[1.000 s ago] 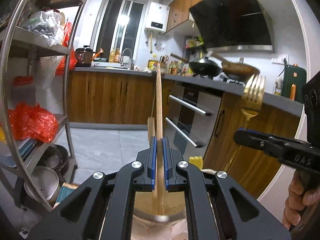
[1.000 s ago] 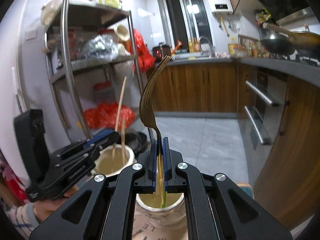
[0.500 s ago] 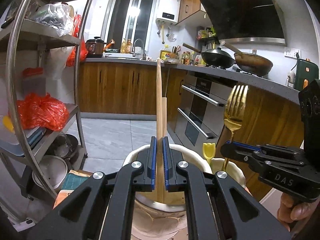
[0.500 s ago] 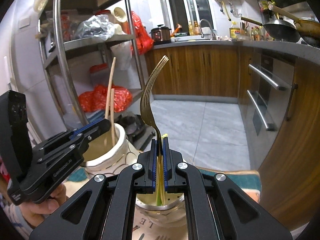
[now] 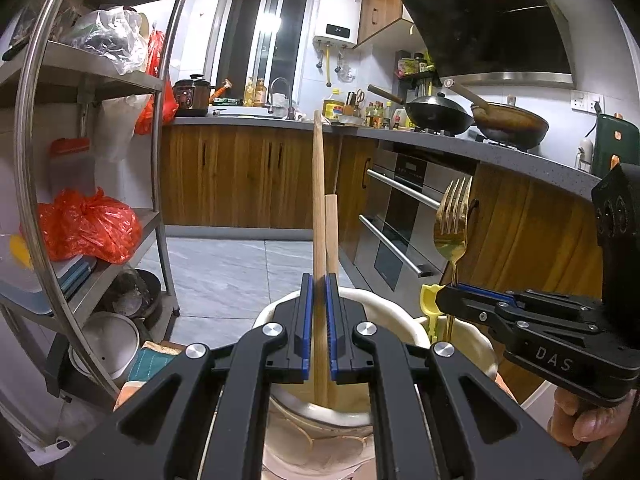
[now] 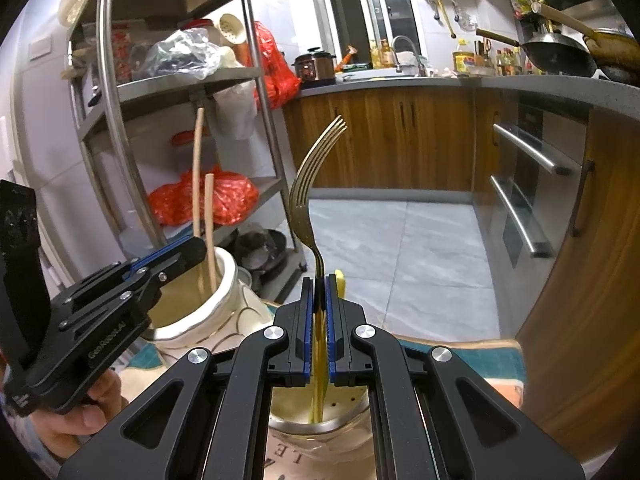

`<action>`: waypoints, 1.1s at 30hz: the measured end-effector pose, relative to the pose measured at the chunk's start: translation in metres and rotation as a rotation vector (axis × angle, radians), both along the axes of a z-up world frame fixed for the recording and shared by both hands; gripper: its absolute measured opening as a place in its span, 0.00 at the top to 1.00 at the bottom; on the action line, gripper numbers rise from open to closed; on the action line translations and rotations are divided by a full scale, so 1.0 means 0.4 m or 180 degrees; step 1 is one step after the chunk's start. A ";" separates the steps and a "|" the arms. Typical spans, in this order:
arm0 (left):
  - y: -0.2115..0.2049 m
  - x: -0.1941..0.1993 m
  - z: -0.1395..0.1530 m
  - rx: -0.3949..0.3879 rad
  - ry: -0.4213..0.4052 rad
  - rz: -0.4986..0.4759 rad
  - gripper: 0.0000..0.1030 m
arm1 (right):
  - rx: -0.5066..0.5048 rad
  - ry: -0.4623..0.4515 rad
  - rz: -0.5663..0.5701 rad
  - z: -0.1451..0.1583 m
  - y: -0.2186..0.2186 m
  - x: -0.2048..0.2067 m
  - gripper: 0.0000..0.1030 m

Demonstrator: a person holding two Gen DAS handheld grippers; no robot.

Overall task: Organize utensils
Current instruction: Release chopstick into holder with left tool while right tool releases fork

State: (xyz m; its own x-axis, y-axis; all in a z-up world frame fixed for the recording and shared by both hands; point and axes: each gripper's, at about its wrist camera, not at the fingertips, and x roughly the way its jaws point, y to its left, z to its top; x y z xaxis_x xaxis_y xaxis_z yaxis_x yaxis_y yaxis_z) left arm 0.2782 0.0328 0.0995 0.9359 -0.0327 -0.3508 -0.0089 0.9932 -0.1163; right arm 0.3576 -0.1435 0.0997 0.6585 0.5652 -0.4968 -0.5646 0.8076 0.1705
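Right gripper [image 6: 318, 312] around fork [image 6: 310, 184]

The left tool [image 5: 318, 292] is black, with two long arms that have big holes cut in them. Blue pads [image 5: 306, 320] line the insides of its tips. Round silver screws [image 5: 274, 329] sit on the arm joints. The right tool [image 6: 320, 292] looks the same: black arms, blue pads, silver screws. From the left camera, the right tool's side shows white letters "DAS" [image 5: 554, 356] and small dark screws. A boxy black block sits at its back. From the right camera, the left tool's side has small raised letters, too blurry to read. A hand [image 6: 76, 420] wraps the black handle under each tool.
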 end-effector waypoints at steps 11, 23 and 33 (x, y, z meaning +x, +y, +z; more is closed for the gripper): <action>0.008 -0.006 0.010 -0.0037 -0.0024 -0.0016 0.86 | 0.0007 0.0031 0.0009 0.000 0.002 0.003 0.93; 0.063 -0.061 0.033 -0.0121 -0.0115 0.0031 0.76 | 0.0156 -0.0081 0.0060 0.037 -0.029 -0.041 0.75; 0.106 -0.111 0.042 -0.0195 -0.0095 0.0097 0.70 | 0.0192 -0.0105 0.0022 0.045 -0.066 -0.081 0.75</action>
